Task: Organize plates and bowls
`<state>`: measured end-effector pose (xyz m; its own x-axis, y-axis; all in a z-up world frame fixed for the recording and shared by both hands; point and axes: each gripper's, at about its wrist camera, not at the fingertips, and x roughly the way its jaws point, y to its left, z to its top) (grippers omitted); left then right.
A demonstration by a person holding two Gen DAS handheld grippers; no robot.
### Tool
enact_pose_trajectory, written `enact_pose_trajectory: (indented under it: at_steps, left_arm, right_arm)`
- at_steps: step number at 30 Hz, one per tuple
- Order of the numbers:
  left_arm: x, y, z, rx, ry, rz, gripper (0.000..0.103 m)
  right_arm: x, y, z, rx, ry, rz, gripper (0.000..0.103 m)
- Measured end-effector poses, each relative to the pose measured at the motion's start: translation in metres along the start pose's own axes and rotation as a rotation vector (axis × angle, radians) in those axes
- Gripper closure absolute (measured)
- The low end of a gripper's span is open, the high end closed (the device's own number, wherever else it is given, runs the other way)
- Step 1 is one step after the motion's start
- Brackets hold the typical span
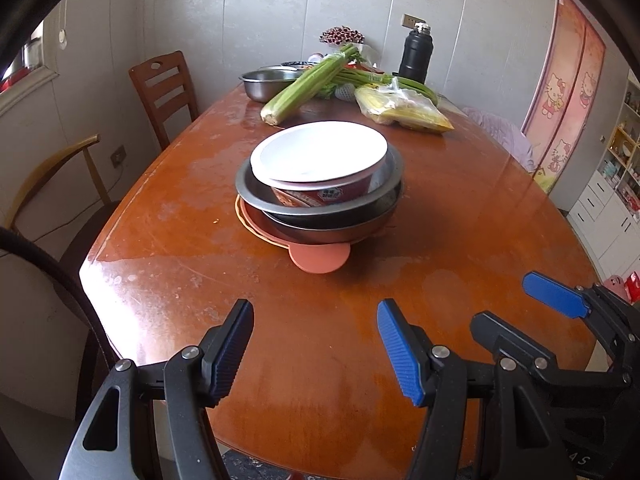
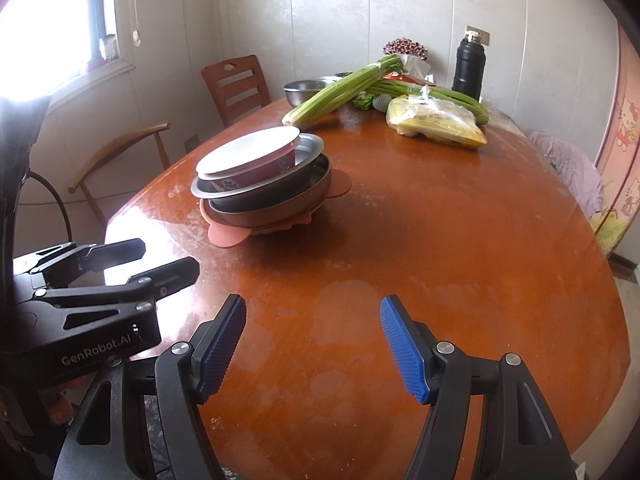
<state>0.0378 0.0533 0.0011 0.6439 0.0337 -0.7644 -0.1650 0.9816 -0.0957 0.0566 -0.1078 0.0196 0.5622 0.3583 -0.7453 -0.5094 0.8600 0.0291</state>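
A stack of dishes stands mid-table: a white-lined red paper bowl (image 1: pixel 320 160) on top, inside a steel bowl (image 1: pixel 384 184), on a dark pan-like plate (image 1: pixel 320 228), on an orange plate with round tabs (image 1: pixel 318 260). The stack also shows in the right wrist view (image 2: pixel 260 176). My left gripper (image 1: pixel 316 348) is open and empty over the table's near edge, well short of the stack. My right gripper (image 2: pixel 312 348) is open and empty beside it; it also shows in the left wrist view (image 1: pixel 516 304). The left gripper also shows in the right wrist view (image 2: pixel 160 260).
The brown oval table (image 1: pixel 480 220) holds celery (image 1: pixel 308 84), a bag of corn (image 1: pixel 404 110), another steel bowl (image 1: pixel 268 82) and a black flask (image 1: pixel 416 56) at the far end. Two chairs (image 1: pixel 168 92) stand at the left. A cabinet (image 1: pixel 616 184) is at the right.
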Motion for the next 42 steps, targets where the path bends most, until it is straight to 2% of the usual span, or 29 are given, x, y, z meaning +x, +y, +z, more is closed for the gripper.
enact_pose_trajectory:
  at_steps: [42]
  left_arm:
    - [0.0078, -0.0009, -0.0017, 0.025, 0.02, 0.036, 0.039]
  right_arm:
    - [0.0014, -0.0006, -0.0008, 0.007, 0.015, -0.017, 0.032]
